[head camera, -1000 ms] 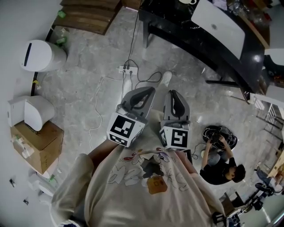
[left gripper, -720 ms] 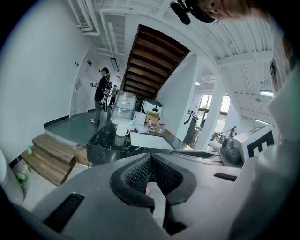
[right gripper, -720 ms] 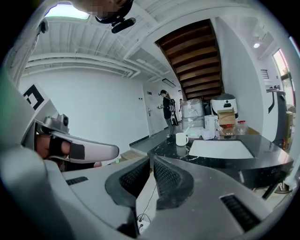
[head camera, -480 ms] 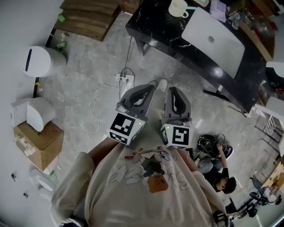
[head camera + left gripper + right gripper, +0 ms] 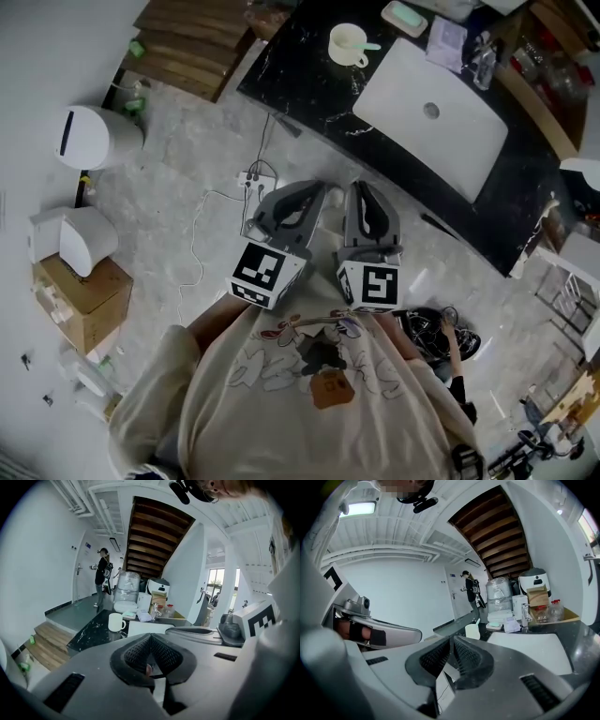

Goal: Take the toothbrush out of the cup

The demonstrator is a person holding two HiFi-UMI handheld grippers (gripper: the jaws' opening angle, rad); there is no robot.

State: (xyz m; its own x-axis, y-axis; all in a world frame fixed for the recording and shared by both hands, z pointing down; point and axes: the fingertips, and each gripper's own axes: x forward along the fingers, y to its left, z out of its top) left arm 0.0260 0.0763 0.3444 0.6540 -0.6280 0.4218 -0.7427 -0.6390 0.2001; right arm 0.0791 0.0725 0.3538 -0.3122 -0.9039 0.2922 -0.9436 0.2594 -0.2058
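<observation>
Close to the person's chest, the left tool point(image 5: 314, 190) and the right tool point(image 5: 364, 192) were held side by side, both pointing toward the bench point(image 5: 309, 84). The jaws of each were closed together, and neither had anything between them. Each tool carried a marker cube point(image 5: 265, 272) with black and white squares. These were patterns only, not writing.

Under the tools lay the grey floor point(image 5: 187, 187) with a white power strip point(image 5: 258, 175). Both tools were well apart from the bench, so I judged that the task was not yet really begun.

Further away, on the black bench, stood the cream cup point(image 5: 347, 44). The toothbrush point(image 5: 372, 46) stood in it, its light green end leaning out over the rim. Just beside the cup lay a closed white laptop point(image 5: 431, 108). It had a round mark on its lid, perhaps a logo, but the mark was too small to read.

What was left, as I saw it, was nearly everything: to reach the bench, to open one tool, to grip the toothbrush and to lift it out of the cup. I could read no brand or label anywhere, and the cardboard box point(image 5: 80, 300) by the wall showed no print either.
</observation>
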